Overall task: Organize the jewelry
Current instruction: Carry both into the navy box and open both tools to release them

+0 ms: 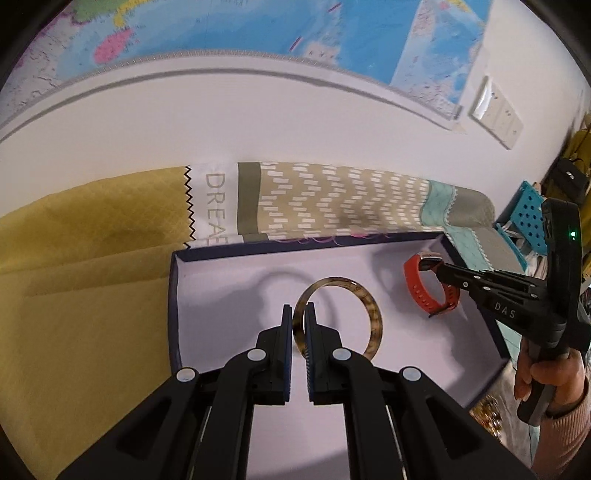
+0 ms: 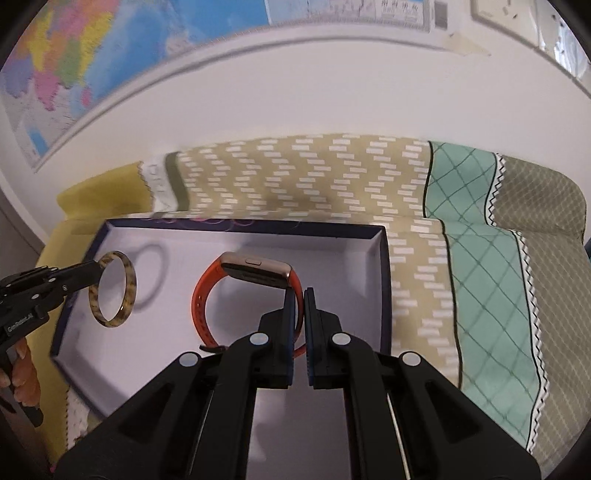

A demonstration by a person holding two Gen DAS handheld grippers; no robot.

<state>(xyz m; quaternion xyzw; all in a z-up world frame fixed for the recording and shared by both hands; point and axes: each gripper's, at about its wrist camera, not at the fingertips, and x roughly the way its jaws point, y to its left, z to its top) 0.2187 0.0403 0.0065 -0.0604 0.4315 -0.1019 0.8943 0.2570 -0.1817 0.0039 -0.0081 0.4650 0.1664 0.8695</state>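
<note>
My left gripper (image 1: 299, 314) is shut on a tortoiseshell bangle (image 1: 371, 314) and holds it upright over the white inside of a dark blue box (image 1: 221, 288). It also shows in the right wrist view (image 2: 94, 271) with the bangle (image 2: 129, 291). My right gripper (image 2: 300, 299) is shut on the strap of an orange smart band (image 2: 201, 299) with a gold case, held over the right part of the box (image 2: 347, 266). In the left wrist view the right gripper (image 1: 439, 271) grips the band (image 1: 424, 291).
The box sits on a patchwork cloth (image 2: 332, 177) of yellow, beige-patterned and teal panels. A white wall with a map (image 1: 258, 29) stands behind. A blue perforated crate (image 1: 528, 210) is at the far right. Gold items (image 1: 487, 410) lie beside the box's right edge.
</note>
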